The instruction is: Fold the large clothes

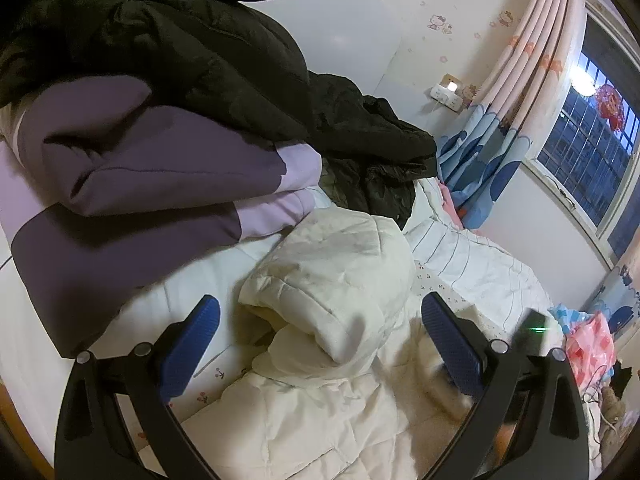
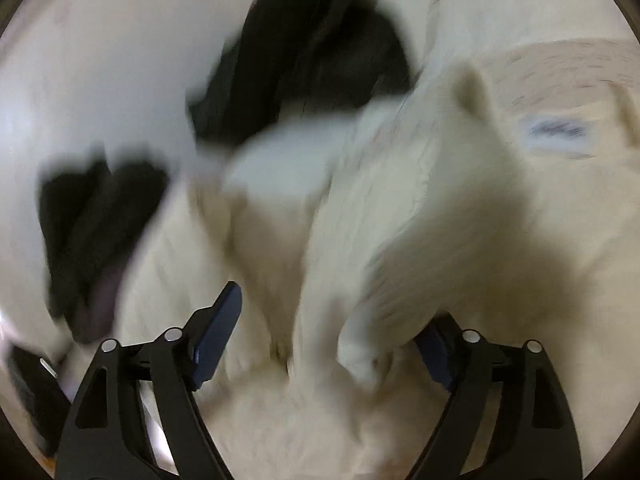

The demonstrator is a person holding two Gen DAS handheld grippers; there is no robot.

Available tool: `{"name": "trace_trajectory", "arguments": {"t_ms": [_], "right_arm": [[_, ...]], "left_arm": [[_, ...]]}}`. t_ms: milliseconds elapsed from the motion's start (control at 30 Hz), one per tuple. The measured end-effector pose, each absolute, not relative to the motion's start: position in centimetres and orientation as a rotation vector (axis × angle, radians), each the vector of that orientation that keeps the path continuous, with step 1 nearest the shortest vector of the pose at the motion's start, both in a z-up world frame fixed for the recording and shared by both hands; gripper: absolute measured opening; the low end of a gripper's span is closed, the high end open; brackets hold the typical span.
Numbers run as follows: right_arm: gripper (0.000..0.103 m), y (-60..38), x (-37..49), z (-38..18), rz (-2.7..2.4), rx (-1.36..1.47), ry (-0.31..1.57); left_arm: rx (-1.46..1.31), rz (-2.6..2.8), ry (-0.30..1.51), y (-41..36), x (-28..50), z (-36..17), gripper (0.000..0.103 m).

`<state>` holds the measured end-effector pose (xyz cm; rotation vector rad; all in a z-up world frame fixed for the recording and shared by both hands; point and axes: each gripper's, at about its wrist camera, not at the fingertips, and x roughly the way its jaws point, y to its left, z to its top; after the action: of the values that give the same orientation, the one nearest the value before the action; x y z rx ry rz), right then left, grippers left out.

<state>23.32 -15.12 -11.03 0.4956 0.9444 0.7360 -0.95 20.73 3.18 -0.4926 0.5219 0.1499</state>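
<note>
A: Entry, left wrist view. Where does the cream padded coat (image 1: 332,280) lie, and which way does it run?

B: On the bed (image 1: 480,264), spread over the white quilt. Its hood (image 1: 328,276) sits ahead of the left gripper (image 1: 320,340), and the quilted body runs back under the camera toward the bottom edge. So the long axis goes roughly near-to-far in this view, hood end pointing away toward the clothes pile.

A: Left gripper fingers (image 1: 192,344)?

B: Spread wide, released. The blue pads stand either side of the hood's lower edge and do not press on it. Whether they brush the fabric, I cannot tell.

A: What is stacked beyond the hood?

B: A folded purple garment (image 1: 152,168) with lilac cuffs, and on top of it a black padded jacket (image 1: 192,48) that spills down to the right. The hood's far edge lies just beside the purple one.

A: Right wrist view?

B: Heavily blurred. The right gripper (image 2: 328,340) is over the cream coat; a cream fold lies between its fingers (image 2: 220,328), which stand well apart, not clamped on it. The right pad is partly hidden behind the fold. Dark cloth shows upper centre and at left; which garment it is cannot be told.

A: Room notes?

B: Pink curtain (image 1: 532,60) and window (image 1: 592,136) at right.
</note>
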Motion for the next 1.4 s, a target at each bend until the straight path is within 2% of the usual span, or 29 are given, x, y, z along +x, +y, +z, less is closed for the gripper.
{"name": "trace_trajectory", "arguments": {"t_ms": [67,300,333,367,400,433,567,600,700,733,833,933,1000,1033,1100,1233,1400], "right_arm": [[0.082,-13.6,22.7,-11.4,0.776,0.453,0.954],[0.083,-19.8,22.2,-10.2,0.739,0.759,0.715],[0.083,-20.4,23.0,-11.2,0.688,0.782,0.736],[0.083,-20.0,24.1,-13.8,0.614,0.756,0.866],[0.076,-19.1,25.1,-15.3,0.598,0.704,0.973],[0.069,-18.9,25.3,-15.5,0.579,0.637,1.004],[0.07,-22.5,22.5,-10.9,0.606,0.701,0.858],[0.07,-24.2,20.9,-8.9,0.581,0.666,0.799],[0.089,-29.9,15.6,-5.1,0.375,0.534,0.657],[0.09,-32.1,14.2,-4.9,0.308,0.528,0.629],[0.09,-37.8,12.4,-7.2,0.209,0.647,0.676],[0.09,-41.3,12.6,-11.5,0.165,0.687,0.785],[0.09,-42.1,12.4,-14.1,0.182,0.679,0.815],[0.091,-41.9,12.3,-14.7,0.177,0.658,0.817],[0.095,-41.0,12.8,-14.7,0.168,0.589,0.85],[0.096,-41.0,11.9,-14.7,0.194,0.587,0.845],[0.096,-41.9,9.1,-13.3,0.272,0.778,0.835]], "left_arm": [[-0.498,0.151,0.527,20.8,-0.9,3.1,0.096],[-0.497,0.139,0.526,20.9,-1.0,3.1,0.096],[-0.495,0.133,0.525,20.8,-1.0,3.1,0.096],[-0.491,0.125,0.527,20.6,-0.9,3.2,0.096],[-0.487,0.118,0.527,20.4,-0.9,3.2,0.096],[-0.477,0.091,0.525,19.9,-0.9,3.3,0.096],[-0.382,-0.046,0.517,16.9,-0.6,3.9,0.096],[-0.355,-0.089,0.522,15.8,-0.5,3.9,0.096],[-0.185,-0.255,0.512,10.8,0.6,4.0,0.096],[-0.122,-0.262,0.519,9.0,1.5,3.7,0.096],[-0.091,-0.317,0.602,5.7,5.0,1.6,0.096],[-0.054,-0.222,0.755,3.3,10.1,-3.1,0.096],[-0.046,-0.162,0.887,2.9,12.6,-6.6,0.096],[-0.038,-0.14,1.022,2.6,14.3,-9.7,0.096],[0.048,-0.119,1.041,1.5,14.8,-11.6,0.098],[0.053,-0.178,1.002,1.4,12.6,-8.9,0.095],[0.291,-0.283,0.763,4.1,3.2,-0.6,0.096]]}}
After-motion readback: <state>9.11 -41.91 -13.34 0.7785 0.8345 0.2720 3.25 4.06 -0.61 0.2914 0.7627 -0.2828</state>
